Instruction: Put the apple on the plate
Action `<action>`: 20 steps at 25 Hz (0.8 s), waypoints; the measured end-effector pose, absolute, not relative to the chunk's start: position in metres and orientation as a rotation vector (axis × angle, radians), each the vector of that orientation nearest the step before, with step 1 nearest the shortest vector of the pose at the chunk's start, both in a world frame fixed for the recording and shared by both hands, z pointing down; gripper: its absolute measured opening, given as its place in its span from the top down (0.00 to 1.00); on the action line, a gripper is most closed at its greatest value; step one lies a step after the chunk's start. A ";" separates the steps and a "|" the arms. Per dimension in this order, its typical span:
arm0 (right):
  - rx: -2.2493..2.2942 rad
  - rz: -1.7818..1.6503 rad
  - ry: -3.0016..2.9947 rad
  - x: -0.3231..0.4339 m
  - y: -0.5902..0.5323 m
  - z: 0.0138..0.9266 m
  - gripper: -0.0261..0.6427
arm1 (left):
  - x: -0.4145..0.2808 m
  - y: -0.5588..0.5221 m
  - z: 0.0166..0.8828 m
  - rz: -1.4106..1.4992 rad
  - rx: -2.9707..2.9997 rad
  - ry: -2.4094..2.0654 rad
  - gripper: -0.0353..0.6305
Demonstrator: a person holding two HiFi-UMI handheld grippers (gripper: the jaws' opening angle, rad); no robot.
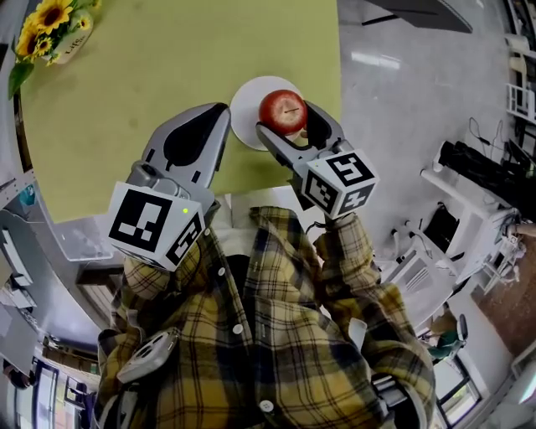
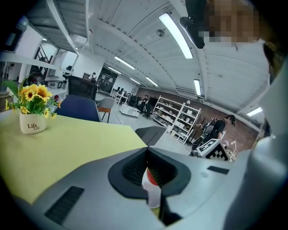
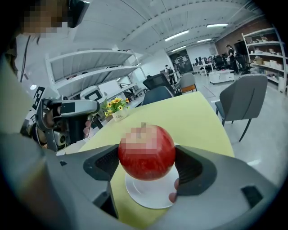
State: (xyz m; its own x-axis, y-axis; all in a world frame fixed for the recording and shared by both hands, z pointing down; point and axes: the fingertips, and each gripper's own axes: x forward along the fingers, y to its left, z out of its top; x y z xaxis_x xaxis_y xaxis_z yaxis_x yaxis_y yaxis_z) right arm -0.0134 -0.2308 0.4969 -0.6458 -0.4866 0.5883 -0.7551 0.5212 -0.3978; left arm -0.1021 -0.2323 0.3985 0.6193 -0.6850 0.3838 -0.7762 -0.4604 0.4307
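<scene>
Clamping apple (image 3: pixel 146 152), right claw (image 3: pixel 147 164); "Life" pot (image 2: pixel 32 128).

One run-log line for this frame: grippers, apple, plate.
right gripper: shut on apple | apple: over plate, contact unclear | left gripper: shut, empty

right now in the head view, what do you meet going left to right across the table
pot of sunflowers → left gripper → plate → apple. The right gripper is clamped on the apple and overlaps it, so it is left out of the order.
</scene>
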 end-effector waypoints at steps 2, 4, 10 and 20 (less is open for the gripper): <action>1.015 0.913 -2.352 -0.015 -0.231 0.503 0.41 | -0.103 -0.232 0.404 0.208 2.257 -1.143 0.94; 1.012 0.922 -2.346 -0.019 -0.233 0.509 0.41 | -0.106 -0.233 0.410 0.211 2.244 -1.141 0.94; 0.979 0.915 -2.321 -0.028 -0.237 0.521 0.41 | -0.111 -0.235 0.420 0.208 2.216 -1.134 0.94; 0.963 0.938 -2.295 -0.031 -0.228 0.535 0.41 | -0.107 -0.227 0.424 0.230 2.237 -1.123 0.94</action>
State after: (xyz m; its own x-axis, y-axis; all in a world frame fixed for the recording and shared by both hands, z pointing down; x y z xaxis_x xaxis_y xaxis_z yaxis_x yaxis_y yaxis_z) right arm -0.0311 -0.2280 0.5353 -0.6389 -0.4255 0.6409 -0.7526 0.5180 -0.4064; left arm -0.1068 -0.2271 0.4240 0.6237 -0.6658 0.4095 -0.7732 -0.4483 0.4486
